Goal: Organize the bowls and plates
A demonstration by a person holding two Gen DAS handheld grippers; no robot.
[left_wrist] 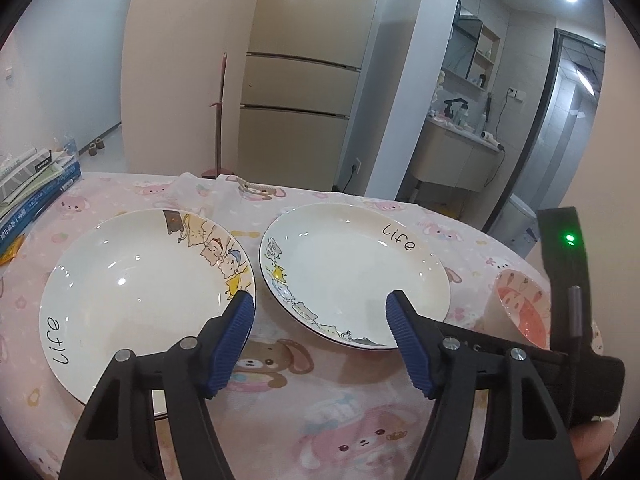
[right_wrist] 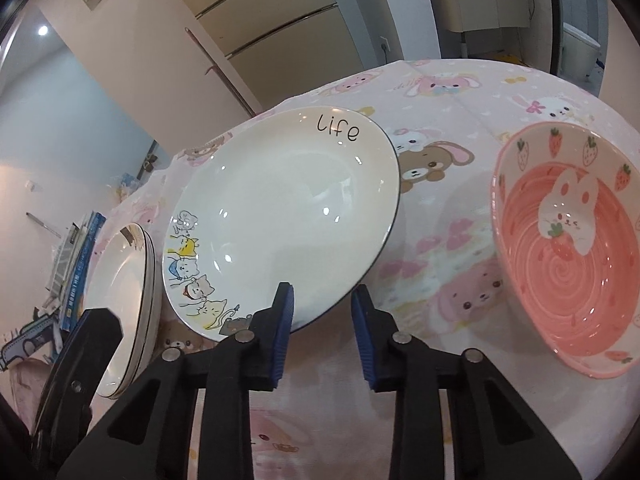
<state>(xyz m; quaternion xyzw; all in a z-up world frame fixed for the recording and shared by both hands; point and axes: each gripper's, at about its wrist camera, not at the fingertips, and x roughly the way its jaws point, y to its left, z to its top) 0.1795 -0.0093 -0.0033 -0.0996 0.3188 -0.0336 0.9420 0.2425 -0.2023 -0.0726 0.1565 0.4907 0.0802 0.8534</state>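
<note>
Two white "life" plates with cat drawings lie on the pink tablecloth. The left plate (left_wrist: 140, 292) tops a small stack (right_wrist: 128, 300). The right plate (left_wrist: 352, 272) (right_wrist: 288, 208) lies alone. A pink strawberry bowl (right_wrist: 568, 252) (left_wrist: 520, 308) stands to its right. My left gripper (left_wrist: 320, 300) is open over the gap between the plates, one finger above each rim, with nothing gripped. My right gripper (right_wrist: 323, 296) straddles the single plate's near rim with narrow jaws. One pad is over the plate's inside, the other just outside the rim, and a gap still shows.
A pile of books (left_wrist: 36, 188) lies at the table's left end. The table's far edge (left_wrist: 320, 190) runs in front of a fridge (left_wrist: 300, 80) and a leaning broom handle (left_wrist: 220, 112). The right hand's gripper body (left_wrist: 568, 300) stands beside the bowl.
</note>
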